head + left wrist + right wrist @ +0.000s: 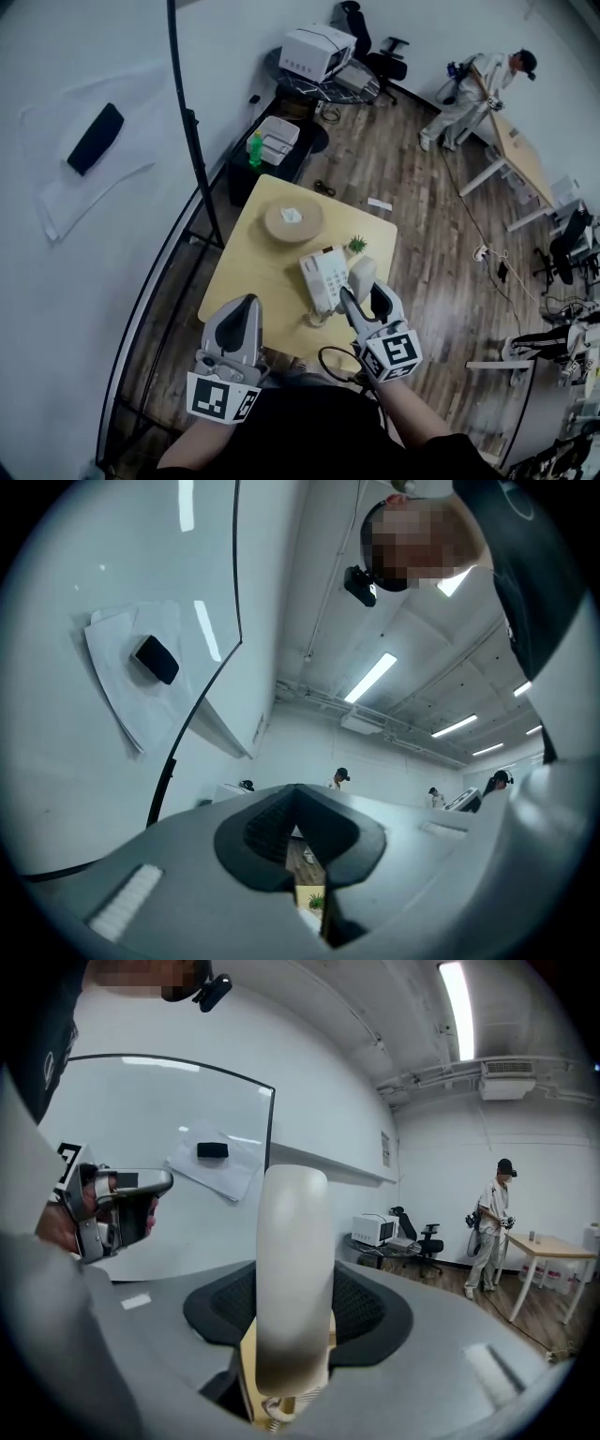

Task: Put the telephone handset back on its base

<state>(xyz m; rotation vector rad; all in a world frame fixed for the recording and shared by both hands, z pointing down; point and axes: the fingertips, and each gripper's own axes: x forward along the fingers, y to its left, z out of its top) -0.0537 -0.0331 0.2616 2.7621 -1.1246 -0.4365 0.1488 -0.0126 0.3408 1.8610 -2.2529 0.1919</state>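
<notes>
The white telephone base (pixel 322 277) lies on the light wooden table (pixel 246 272), its cradle side facing right. Just right of the base, the cream handset (pixel 362 273) stands upright, held off it by my right gripper (pixel 364 294), which is shut on it. In the right gripper view the handset (pixel 292 1269) rises between the two jaws of that gripper (pixel 292 1340), with its coiled cord (pixel 274 1417) hanging below. My left gripper (pixel 244 307) hovers over the table's near left edge, shut and holding nothing; its jaws meet in the left gripper view (pixel 302 844).
A round wooden disc (pixel 292 221) and a small green plant (pixel 356 245) sit farther back on the table. A black cable loop (pixel 336 361) hangs at the near edge. A whiteboard wall lies left. Across the room are a microwave (pixel 317 52) and a person (pixel 473 92).
</notes>
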